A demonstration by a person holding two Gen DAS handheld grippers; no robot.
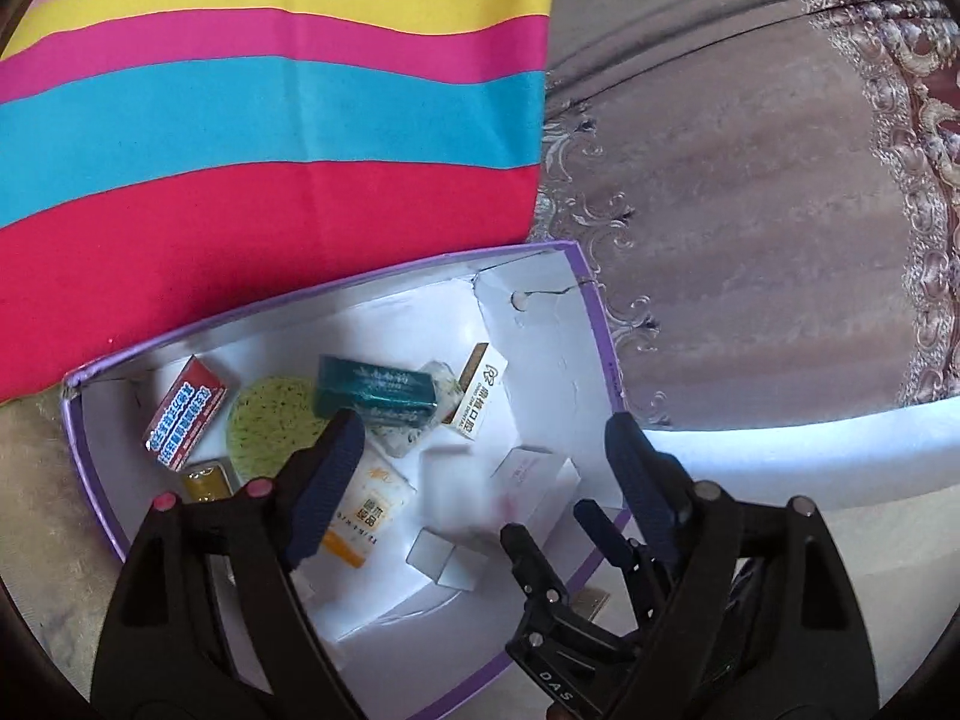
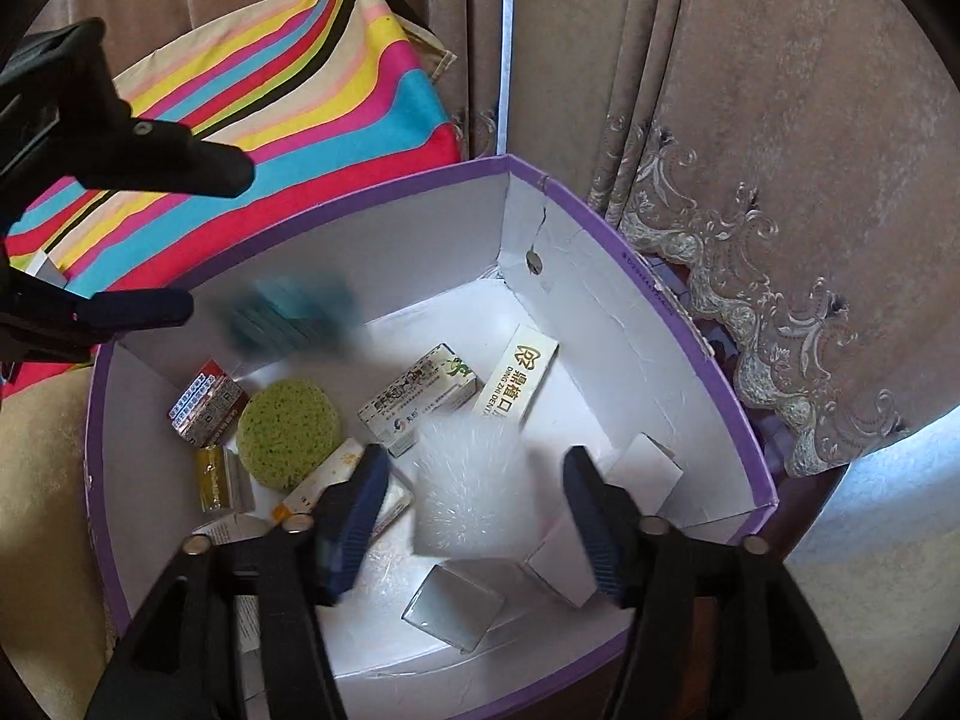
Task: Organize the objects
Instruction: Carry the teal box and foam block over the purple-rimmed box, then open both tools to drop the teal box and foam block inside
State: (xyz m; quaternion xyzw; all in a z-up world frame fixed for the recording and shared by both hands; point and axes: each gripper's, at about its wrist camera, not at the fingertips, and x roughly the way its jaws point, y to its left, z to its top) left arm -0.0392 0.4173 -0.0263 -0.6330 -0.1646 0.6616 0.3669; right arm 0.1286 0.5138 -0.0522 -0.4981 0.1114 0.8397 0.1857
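The purple-edged box stands open on top, so entry from above is free. Its floor is crowded at the left by a green sponge and small cartons; bare floor remains far right. A striped cushion blocks the far left, curtains the right.

The sponge lies in the box among small cartons; the striped cushion sits behind the box.
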